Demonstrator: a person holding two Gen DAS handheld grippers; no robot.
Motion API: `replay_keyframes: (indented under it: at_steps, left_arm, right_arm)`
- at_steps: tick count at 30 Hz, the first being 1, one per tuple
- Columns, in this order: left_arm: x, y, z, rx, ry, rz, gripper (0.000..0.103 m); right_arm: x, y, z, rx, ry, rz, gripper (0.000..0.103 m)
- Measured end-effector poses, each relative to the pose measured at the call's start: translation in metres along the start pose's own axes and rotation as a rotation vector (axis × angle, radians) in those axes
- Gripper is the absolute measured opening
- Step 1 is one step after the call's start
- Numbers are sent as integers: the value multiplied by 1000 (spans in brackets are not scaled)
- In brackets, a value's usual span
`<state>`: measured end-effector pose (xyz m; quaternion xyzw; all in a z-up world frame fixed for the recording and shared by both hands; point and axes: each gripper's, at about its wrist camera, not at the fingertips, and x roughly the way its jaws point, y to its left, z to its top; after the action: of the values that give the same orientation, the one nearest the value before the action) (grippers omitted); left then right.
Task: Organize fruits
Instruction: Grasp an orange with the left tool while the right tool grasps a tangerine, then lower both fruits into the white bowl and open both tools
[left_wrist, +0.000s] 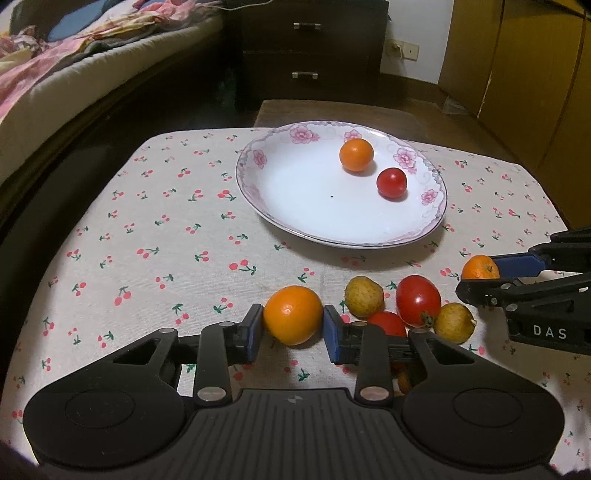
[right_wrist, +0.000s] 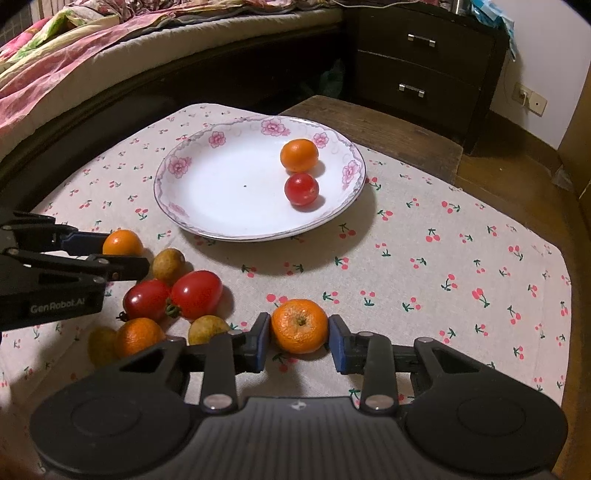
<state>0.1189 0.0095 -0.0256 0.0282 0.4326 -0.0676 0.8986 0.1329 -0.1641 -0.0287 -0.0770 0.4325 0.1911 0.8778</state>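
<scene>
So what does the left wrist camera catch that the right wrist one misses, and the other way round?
Left only: the left gripper from behind, both pads against its smooth orange. Right only: the right gripper from behind, clamping a dimpled orange, plus a spare orange unobstructed. Shared: the flowered plate holding a small orange and a tomato.

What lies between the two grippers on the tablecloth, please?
A cluster of loose fruit: red tomatoes and small yellowish fruits, best seen in the right wrist view between the left gripper and right gripper.
</scene>
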Motion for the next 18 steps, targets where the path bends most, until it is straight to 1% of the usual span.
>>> replay_keyframes:
  at_steps: [4,9,18]
  left_arm:
    - [-2,0,0,-5,3,-7,42]
    - [-10,-2,2,-7,-13,-19,42]
    - [-26,-8,11,-23,-48,-62,42]
  right_arm:
    - [-3,-1,0,7,-6,1,39]
    - [-6,-1,1,6,-9,5,39]
    - [-20,-2,13,27,-57,25,40]
